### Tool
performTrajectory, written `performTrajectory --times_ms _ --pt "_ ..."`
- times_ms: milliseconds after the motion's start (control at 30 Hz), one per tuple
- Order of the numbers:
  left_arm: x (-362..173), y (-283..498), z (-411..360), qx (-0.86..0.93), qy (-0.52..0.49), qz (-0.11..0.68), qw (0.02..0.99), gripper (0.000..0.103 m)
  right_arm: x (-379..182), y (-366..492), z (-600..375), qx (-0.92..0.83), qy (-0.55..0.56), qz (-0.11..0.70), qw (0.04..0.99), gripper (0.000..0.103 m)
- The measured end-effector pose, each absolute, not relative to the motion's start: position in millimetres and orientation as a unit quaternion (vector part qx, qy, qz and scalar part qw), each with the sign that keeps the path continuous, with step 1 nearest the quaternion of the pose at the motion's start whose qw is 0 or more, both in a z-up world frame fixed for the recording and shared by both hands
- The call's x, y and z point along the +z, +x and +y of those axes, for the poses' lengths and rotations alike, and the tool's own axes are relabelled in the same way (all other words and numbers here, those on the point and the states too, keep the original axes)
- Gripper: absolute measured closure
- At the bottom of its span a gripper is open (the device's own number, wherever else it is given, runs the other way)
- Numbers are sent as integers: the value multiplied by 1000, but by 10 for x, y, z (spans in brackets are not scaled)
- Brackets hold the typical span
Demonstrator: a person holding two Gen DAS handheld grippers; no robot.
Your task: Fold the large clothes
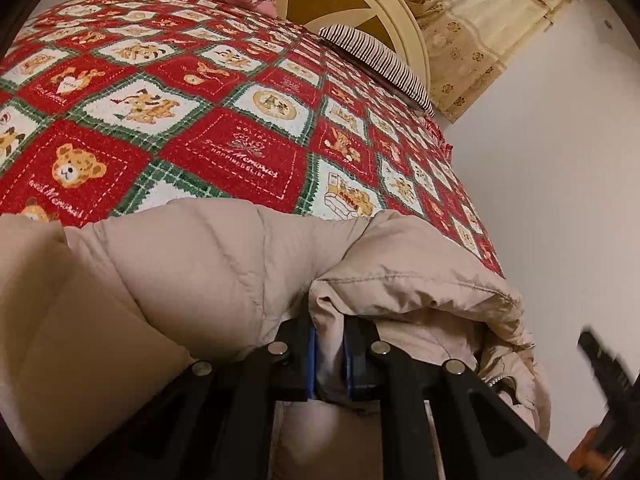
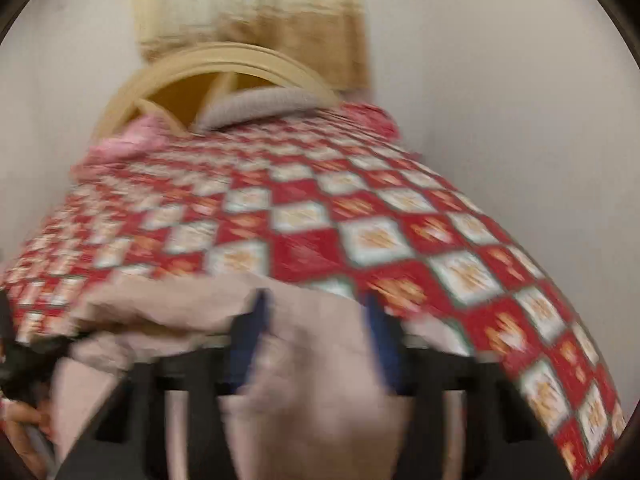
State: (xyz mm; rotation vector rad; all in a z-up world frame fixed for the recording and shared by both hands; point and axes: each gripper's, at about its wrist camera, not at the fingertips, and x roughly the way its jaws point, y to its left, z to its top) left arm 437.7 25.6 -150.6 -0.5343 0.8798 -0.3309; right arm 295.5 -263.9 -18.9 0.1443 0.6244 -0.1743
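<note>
Both tongs are on the beige padded jacket (image 1: 224, 264), which lies bunched at the near edge of the bed, on the red patchwork quilt (image 1: 236, 160). My left gripper (image 1: 331, 354) is clamped on a stitched fold of the jacket's hem, blue pads pressed tight against the fabric. My right gripper (image 2: 316, 332) has its jaws apart with jacket fabric between them; the view is smeared, so I cannot tell whether the pads touch it, and I judge it holds nothing. The risk I see is lopsidedness: with only one corner pinched, a pull would drag the puffy bulk into a twist instead of a flat fold. The slick shell could also slide out of the left pads if I tug hard, and the near part already hangs toward the bed's edge, so it may slip off.
</note>
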Motion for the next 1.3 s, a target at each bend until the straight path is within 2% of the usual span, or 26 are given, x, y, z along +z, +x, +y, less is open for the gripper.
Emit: performTrajectory --times_ms 133,200,300,400,500,633,700,833,900,1000,1200,1300 --pt "-1487 4333 264 -158 -254 420 857 91 -225 3540 -2210 -15 106 340 935 69" --pt "-1444 4313 271 -157 -248 429 854 91 -470 3791 -2008 26 115 372 921 70" --pt "-1254 4158 352 -160 -236 448 848 88 -1057 4002 -1745 48 77 464 881 71" --pt "-986 3864 470 -130 -204 447 861 88 -1174 3960 -1732 64 66 456 885 71" --pt "-568 3630 416 -135 -188 391 891 88 -1207 3922 -1709 62 58 445 892 71" --pt "-238 4057 63 -176 -151 339 912 88 -1182 3845 -1594 49 28 438 897 70" --pt "-369 4408 -57 -161 -145 353 910 88 -1158 3831 -1607 50 30 436 898 70" --pt "-1017 4727 -283 -151 -129 448 872 88 -1169 3855 -1650 54 39 434 899 70" --pt "-1234 4646 -251 -146 -116 424 886 88 -1164 3847 -1671 57 47 429 900 70" --pt "-1362 4696 -129 -155 -154 429 877 88 -1152 3829 -1733 71 73 419 902 69" --pt "-1374 4692 -217 -142 -130 431 881 88 -900 3680 -1995 107 170 391 898 66" --pt "-1377 4663 -193 -146 -139 431 879 88 -770 3562 -2235 58 166 385 906 66"
